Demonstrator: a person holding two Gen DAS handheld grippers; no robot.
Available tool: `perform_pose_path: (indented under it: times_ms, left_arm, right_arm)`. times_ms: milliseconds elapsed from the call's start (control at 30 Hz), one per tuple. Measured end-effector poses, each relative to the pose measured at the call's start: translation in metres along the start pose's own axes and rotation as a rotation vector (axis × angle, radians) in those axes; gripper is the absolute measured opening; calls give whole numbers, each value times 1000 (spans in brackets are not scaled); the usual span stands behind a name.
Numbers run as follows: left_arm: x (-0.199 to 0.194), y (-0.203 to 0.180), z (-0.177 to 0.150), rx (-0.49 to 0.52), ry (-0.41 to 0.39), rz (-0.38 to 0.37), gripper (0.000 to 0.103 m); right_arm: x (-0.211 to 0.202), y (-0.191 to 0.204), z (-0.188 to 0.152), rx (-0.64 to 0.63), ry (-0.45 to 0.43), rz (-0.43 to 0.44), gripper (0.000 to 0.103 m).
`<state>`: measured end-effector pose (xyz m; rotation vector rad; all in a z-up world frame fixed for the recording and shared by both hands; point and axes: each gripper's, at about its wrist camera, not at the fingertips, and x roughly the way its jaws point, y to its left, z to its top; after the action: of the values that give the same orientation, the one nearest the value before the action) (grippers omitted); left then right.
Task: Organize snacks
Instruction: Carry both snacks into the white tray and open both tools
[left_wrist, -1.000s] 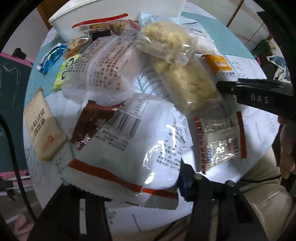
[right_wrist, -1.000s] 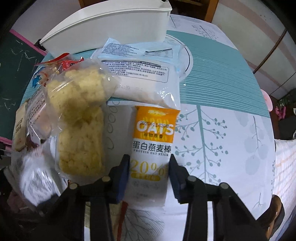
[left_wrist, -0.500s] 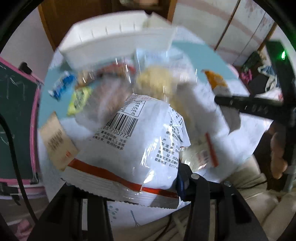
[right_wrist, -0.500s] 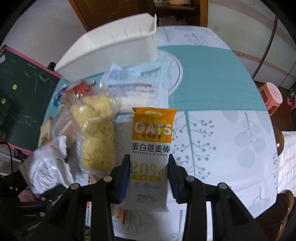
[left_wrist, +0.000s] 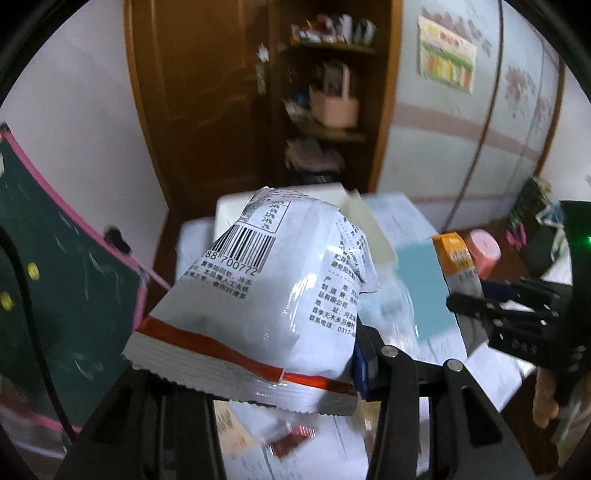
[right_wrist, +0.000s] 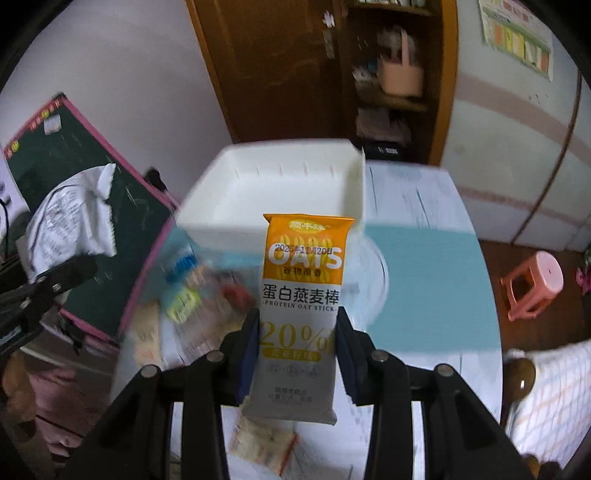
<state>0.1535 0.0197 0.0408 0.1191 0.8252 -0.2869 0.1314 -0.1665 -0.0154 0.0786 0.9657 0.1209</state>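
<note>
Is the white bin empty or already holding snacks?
Empty as far as visible: the white bin's bare interior shows; its near floor is hidden.

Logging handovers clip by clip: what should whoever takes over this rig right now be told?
Left gripper: jaws shut on the puffy white snack bag with a red stripe, lifted off the table.
Right gripper: jaws shut on the orange-and-white oat stick packet, also lifted.
White plastic bin at the table's far end looks empty.
Done: both packets picked up. Left: drop both in, then the packets on the tablecloth.
</note>
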Motion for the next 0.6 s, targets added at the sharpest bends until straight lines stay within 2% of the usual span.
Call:
perform_pose_path:
  times_ms: [133, 200, 300, 433, 600]
  left_arm:
    - [10, 5, 62, -4, -79, 52, 44]
    - [30, 10, 91, -18, -71, 71, 44]
    - [60, 13, 116, -39, -68, 108, 44]
    - [118, 24, 133, -80, -16, 133, 45]
    - [185, 36, 129, -137, 61, 160, 46]
  right_arm:
    - [-10, 6, 58, -12, -89, -11, 39]
    - [-6, 8, 85, -10, -118, -22, 40]
    - [14, 3, 121, 16, -115, -16, 41]
    - [61, -6, 149, 39, -78, -51, 41]
    - [126, -16, 159, 60, 18, -31, 41]
